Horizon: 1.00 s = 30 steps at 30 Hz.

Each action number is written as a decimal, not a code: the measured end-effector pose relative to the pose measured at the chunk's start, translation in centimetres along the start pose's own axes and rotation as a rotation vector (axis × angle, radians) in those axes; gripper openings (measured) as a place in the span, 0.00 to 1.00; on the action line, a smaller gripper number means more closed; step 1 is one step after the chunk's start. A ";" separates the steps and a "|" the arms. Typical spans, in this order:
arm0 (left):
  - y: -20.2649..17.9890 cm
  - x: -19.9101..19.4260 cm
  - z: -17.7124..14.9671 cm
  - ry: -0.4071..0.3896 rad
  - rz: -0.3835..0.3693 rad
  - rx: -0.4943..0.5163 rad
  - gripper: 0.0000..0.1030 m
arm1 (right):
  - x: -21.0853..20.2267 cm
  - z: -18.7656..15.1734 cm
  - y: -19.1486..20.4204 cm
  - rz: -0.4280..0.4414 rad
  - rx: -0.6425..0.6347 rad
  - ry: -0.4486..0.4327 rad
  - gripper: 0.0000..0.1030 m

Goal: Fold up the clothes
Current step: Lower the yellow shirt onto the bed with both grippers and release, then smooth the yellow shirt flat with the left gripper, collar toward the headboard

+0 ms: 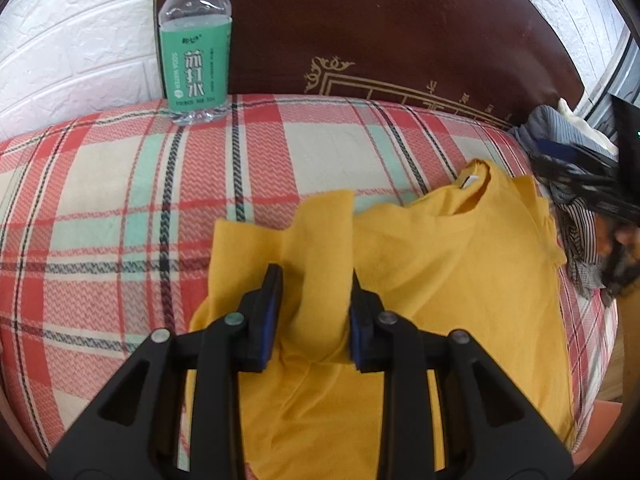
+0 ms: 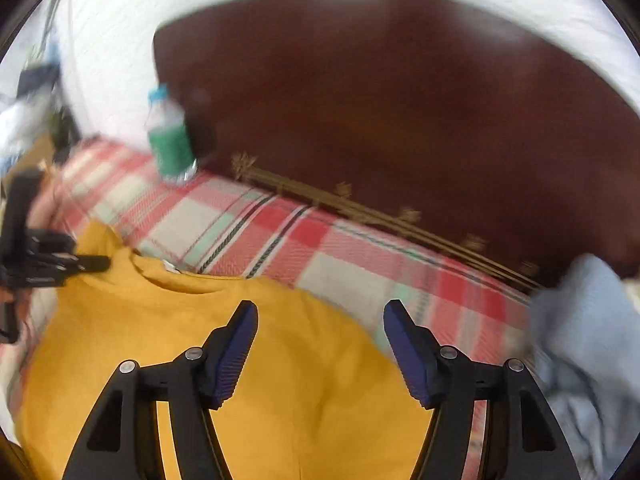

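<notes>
In the left wrist view, one left claw (image 1: 314, 300) at lower centre pinches a raised fold of the single yellow shirt (image 1: 460, 264) on the plaid bed (image 1: 100, 184), one water bottle (image 1: 196, 44) upper left. The blurred right wrist view shows one right claw (image 2: 320, 344) gaping wide, nothing between its fingers, above that shirt (image 2: 140, 320) at lower left.

Even, soft daylight fills both fisheye views, with no hard shadows or glare on the red, white and mint plaid bedcover (image 1: 120, 200). The left wrist view is sharp: print on the clear plastic water bottle with a green label (image 1: 196, 60) reads crisply. The right wrist view is smeared by motion blur, softening the dark brown padded headboard (image 2: 400, 100) and the bottle. Straight lines bow, and black vignetting rings every corner.
</notes>
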State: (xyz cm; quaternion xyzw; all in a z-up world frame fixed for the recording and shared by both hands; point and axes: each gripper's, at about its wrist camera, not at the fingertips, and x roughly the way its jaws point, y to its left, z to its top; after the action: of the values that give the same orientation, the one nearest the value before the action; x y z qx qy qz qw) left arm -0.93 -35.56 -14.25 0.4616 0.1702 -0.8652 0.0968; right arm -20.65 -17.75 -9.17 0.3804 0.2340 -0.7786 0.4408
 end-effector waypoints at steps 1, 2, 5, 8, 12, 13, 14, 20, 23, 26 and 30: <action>-0.1 0.1 -0.2 0.006 -0.001 0.004 0.30 | 1.9 0.6 0.2 0.031 0.007 0.031 0.65; -0.1 0.1 -0.4 0.012 -0.004 0.006 0.30 | 3.4 0.9 0.2 0.073 0.027 0.061 0.64; -0.2 0.1 -0.7 0.016 -0.009 0.010 0.30 | 5.9 0.4 0.5 0.167 0.026 0.119 0.64; -0.2 0.1 -0.5 0.011 0.001 0.006 0.30 | 5.6 -0.5 0.9 0.161 -0.002 0.125 0.12; 0.0 -0.5 0.8 -0.038 0.027 -0.022 0.30 | 3.0 -0.7 1.0 0.138 -0.032 0.068 0.04; 0.0 -0.9 1.4 -0.060 0.032 -0.028 0.30 | 2.1 -0.6 0.9 0.129 -0.026 0.039 0.04; -0.1 -1.4 2.1 -0.085 0.044 -0.035 0.30 | 1.1 -0.6 0.7 0.113 -0.015 0.002 0.04; 0.4 -2.7 5.5 -0.192 0.087 -0.103 0.30 | 0.7 -0.2 -1.3 -0.007 0.111 -0.090 0.04; 0.6 -2.9 5.2 -0.211 0.099 -0.090 0.31 | 4.1 -1.0 -3.1 -0.061 0.202 -0.027 0.03; 1.6 -3.7 4.3 -0.205 0.080 -0.093 0.65 | 6.4 -1.6 -4.2 -0.058 0.270 0.005 0.03; 3.9 -4.9 2.0 -0.184 0.106 -0.131 0.77 | 6.3 -2.0 -3.6 -0.069 0.262 0.000 0.09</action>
State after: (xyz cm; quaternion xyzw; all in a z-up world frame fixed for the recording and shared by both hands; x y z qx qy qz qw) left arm 1.53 -39.90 -9.90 0.3813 0.1920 -0.8847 0.1874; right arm -25.04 -17.75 -15.29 0.4265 0.1432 -0.8172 0.3603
